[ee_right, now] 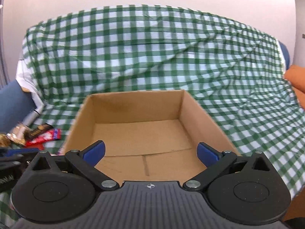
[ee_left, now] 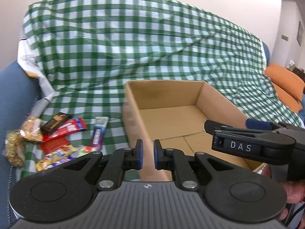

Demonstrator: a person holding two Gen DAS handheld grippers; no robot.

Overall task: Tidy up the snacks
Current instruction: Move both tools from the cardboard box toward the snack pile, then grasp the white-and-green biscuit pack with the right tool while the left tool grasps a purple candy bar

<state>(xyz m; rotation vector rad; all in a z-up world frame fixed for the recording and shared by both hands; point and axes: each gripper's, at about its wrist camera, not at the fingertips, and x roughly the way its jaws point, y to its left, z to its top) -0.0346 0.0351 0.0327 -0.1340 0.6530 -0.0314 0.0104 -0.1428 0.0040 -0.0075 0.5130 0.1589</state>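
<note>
An open cardboard box (ee_left: 190, 99) lies on green-checked cloth, with nothing inside it (ee_right: 137, 131). My left gripper (ee_left: 148, 153) straddles the box's left wall near the front corner; its blue pads stand narrow with the cardboard filling the gap. My right gripper (ee_right: 151, 151) hangs open over the box's near end, holding nothing; it also reaches in from the right (ee_left: 228, 125). Left of the box lies a pile of snacks (ee_left: 55, 133): a dark chocolate bar (ee_left: 57, 122), red wrappers (ee_right: 43, 136), nut bars (ee_left: 31, 129), a purple-and-white bar (ee_left: 99, 131) and a colourful packet (ee_left: 55, 157).
The checked cloth (ee_right: 152, 53) drapes over a blue sofa (ee_left: 17, 95), rising up its back behind the box. An orange cushion (ee_left: 286, 84) sits at the right end. A grey tube (ee_left: 39, 107) lies beyond the snacks. A person's hand (ee_left: 293, 189) holds the right gripper.
</note>
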